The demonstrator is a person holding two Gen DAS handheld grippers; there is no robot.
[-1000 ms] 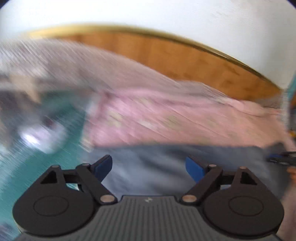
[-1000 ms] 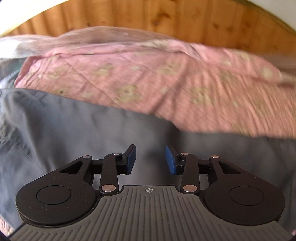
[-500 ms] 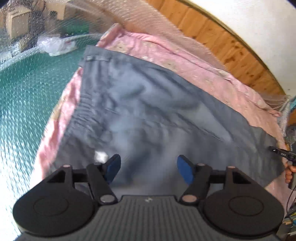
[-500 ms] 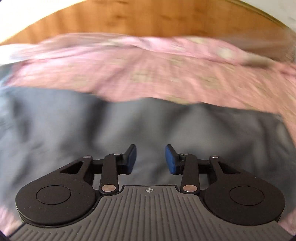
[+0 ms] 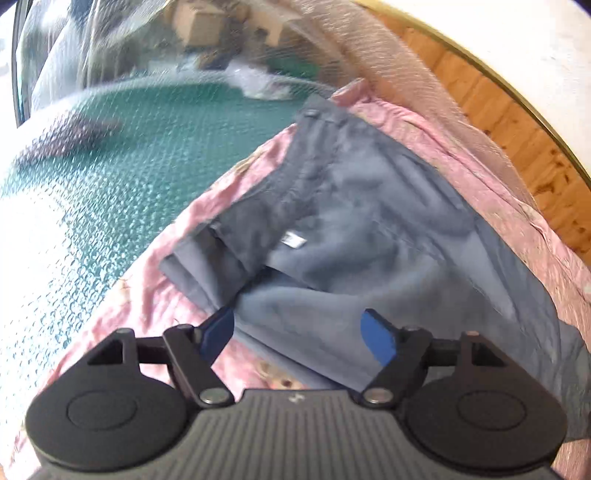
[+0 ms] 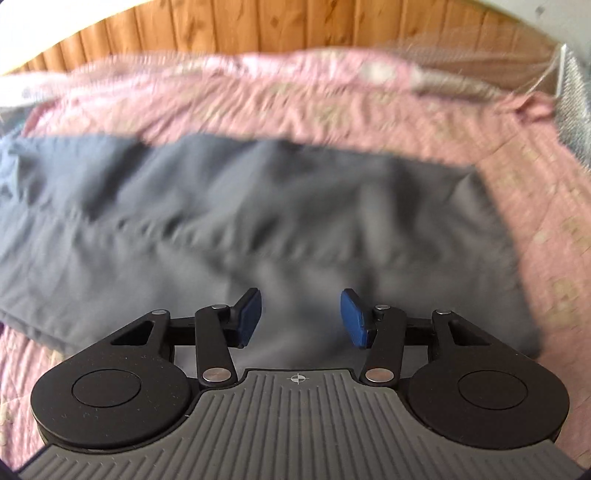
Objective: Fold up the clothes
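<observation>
Grey trousers (image 5: 369, 229) lie spread on a pink patterned bedsheet (image 5: 155, 295). In the left wrist view the waistband end, with a button and a small white label (image 5: 293, 240), is nearest, and a flap is turned back. My left gripper (image 5: 299, 334) is open and empty just above the near edge of the waist. In the right wrist view the trousers (image 6: 258, 214) stretch across the sheet (image 6: 369, 103), the leg end to the right. My right gripper (image 6: 301, 317) is open and empty over the near edge of the leg.
A teal surface under bubble wrap (image 5: 110, 177) lies left of the bed, with boxes and clutter behind it. A wooden panelled wall (image 6: 258, 26) runs behind the bed. Bubble wrap (image 6: 572, 96) hangs at the far right edge.
The left gripper has swung left and pulled back, so the waistband end now shows with its flap turned back. The right gripper has opened wider and drawn back toward the leg end.
</observation>
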